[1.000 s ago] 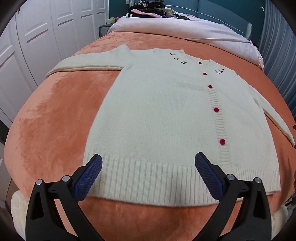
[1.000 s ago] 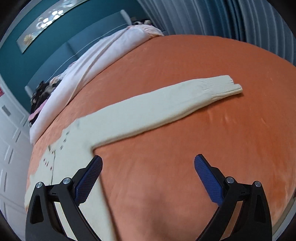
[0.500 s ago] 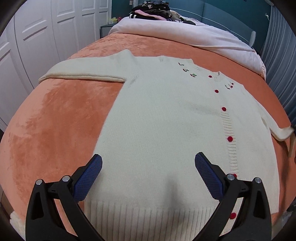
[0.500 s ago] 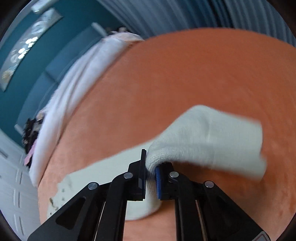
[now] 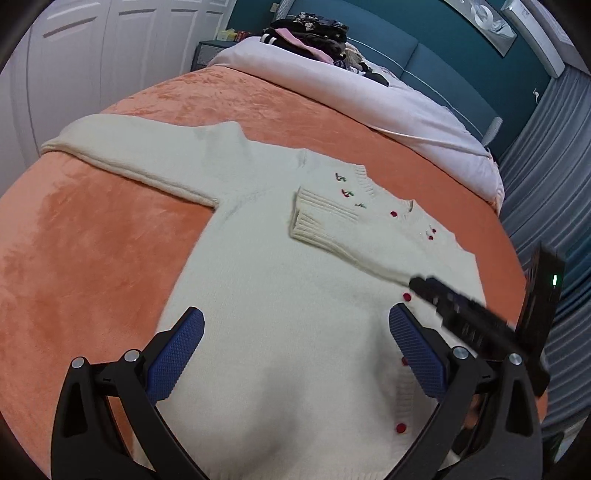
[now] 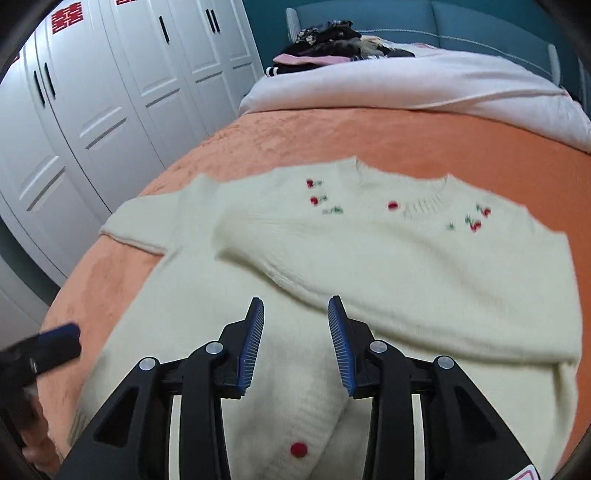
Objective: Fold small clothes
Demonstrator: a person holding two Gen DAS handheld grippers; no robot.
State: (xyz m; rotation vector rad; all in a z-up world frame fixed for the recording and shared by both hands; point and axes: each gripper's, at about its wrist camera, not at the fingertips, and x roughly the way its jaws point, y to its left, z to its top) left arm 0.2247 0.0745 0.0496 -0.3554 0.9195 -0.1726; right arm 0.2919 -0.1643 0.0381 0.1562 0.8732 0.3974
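Note:
A cream knitted cardigan (image 5: 280, 280) with red buttons and cherry embroidery lies flat, front up, on the orange blanket. One sleeve (image 5: 332, 229) is folded across the chest, its ribbed cuff near the neckline; in the right wrist view this folded sleeve (image 6: 388, 280) lies just ahead of my right gripper (image 6: 296, 310). Its jaws are partly apart and opening, with nothing between them. The other sleeve (image 5: 140, 151) stretches out to the left. My left gripper (image 5: 295, 325) hovers open over the lower body of the cardigan (image 6: 369, 258). The right gripper (image 5: 424, 286) shows blurred at the right.
An orange plush blanket (image 5: 92, 258) covers the bed. A pale pink duvet (image 5: 369, 103) and a pile of dark clothes (image 5: 310, 33) lie at the head end. White wardrobe doors (image 6: 92, 110) stand to the left, grey curtains (image 5: 546, 184) to the right.
My right gripper shut on the outstretched sleeve's cuff, swung it over onto the chest and let it go. My left gripper slid forward from the hem over the cardigan's body.

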